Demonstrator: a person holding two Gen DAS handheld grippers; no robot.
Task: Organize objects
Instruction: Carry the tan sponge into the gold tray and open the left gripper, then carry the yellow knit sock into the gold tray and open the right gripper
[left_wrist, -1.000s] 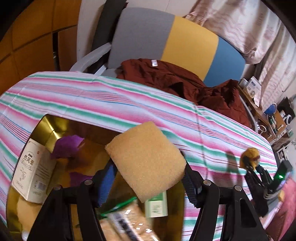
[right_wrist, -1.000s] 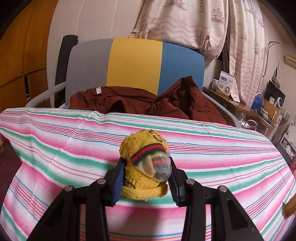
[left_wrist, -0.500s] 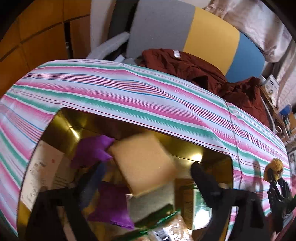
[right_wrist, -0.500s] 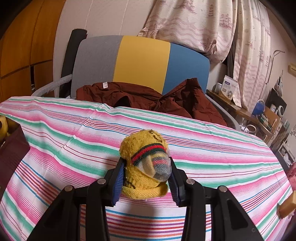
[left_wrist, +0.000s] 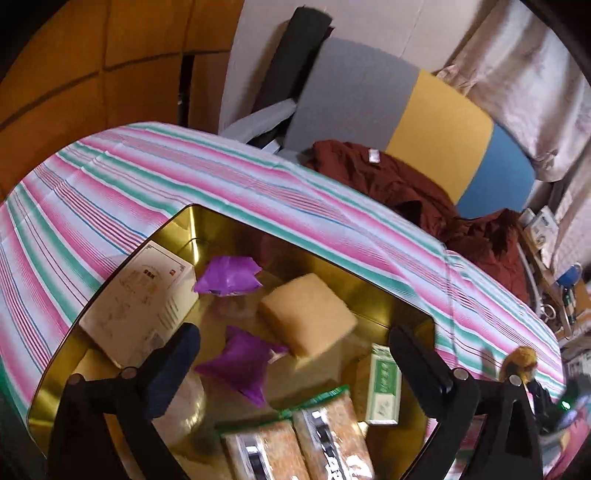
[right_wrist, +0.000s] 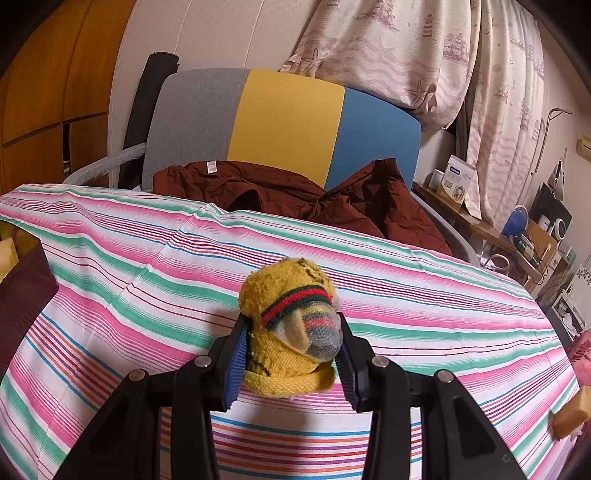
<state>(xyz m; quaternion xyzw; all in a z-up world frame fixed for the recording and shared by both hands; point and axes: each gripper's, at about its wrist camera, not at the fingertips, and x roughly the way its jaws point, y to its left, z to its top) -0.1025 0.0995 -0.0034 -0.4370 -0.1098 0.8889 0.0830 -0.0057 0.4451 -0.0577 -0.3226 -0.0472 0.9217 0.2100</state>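
A striped cloth (right_wrist: 369, 266) covers the counter under both claws. Below the left claw (left_wrist: 295, 354) sits a shiny gold tin (left_wrist: 391, 295). In it, a white box (left_wrist: 140, 310) lies by the claw's left finger. A tan sponge (left_wrist: 306, 317) lies loose, just ahead of the gap between the fingers. This claw is wide open and holds nothing. The right claw (right_wrist: 291, 354) is squeezed tight on a yellow knitted sock (right_wrist: 284, 306), above the cloth.

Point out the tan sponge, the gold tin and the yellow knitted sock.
tan sponge (left_wrist: 308, 315): left wrist view, top face.
gold tin (left_wrist: 373, 291): left wrist view, far inner wall.
yellow knitted sock (right_wrist: 284, 284): right wrist view, upper yellow part.
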